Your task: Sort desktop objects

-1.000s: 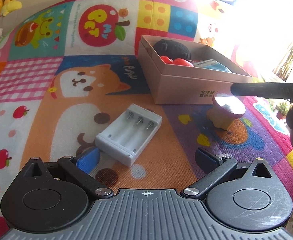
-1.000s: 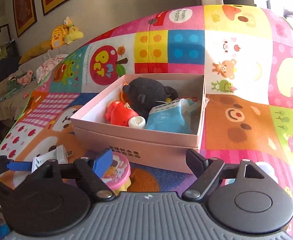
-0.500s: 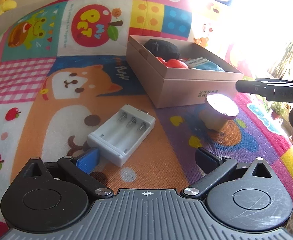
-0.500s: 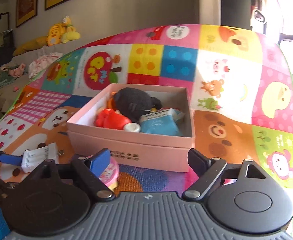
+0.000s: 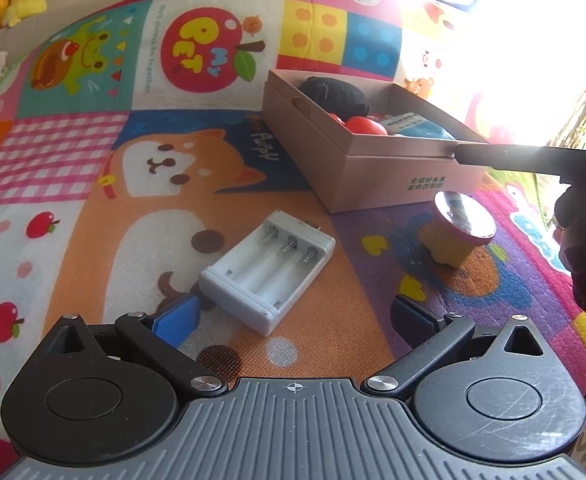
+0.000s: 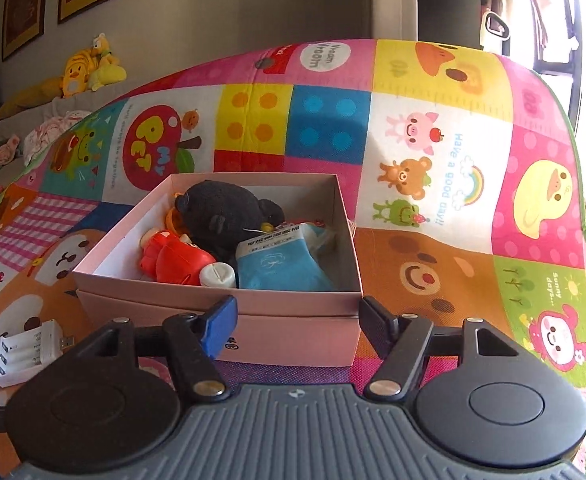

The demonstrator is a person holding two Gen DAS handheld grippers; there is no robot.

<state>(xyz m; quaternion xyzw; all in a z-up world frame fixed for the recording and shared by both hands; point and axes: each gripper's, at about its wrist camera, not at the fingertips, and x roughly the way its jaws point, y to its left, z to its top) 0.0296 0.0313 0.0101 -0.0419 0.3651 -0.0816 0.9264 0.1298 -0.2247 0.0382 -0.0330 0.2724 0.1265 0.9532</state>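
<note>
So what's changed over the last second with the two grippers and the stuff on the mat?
The right gripper rose and drew back from the pink-lidded cup, which has dropped out of its view; it now looks down into the box. The left gripper shifted only slightly. Both stayed open and empty. The battery holder, cup and box contents lie as before.

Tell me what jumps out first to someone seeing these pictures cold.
The loud cartoon mat fills both views. On it sits a pink box holding a black plush, a red toy and a blue packet. In front of the box lie a white battery holder, by the open left gripper, and a yellow cup.
</note>
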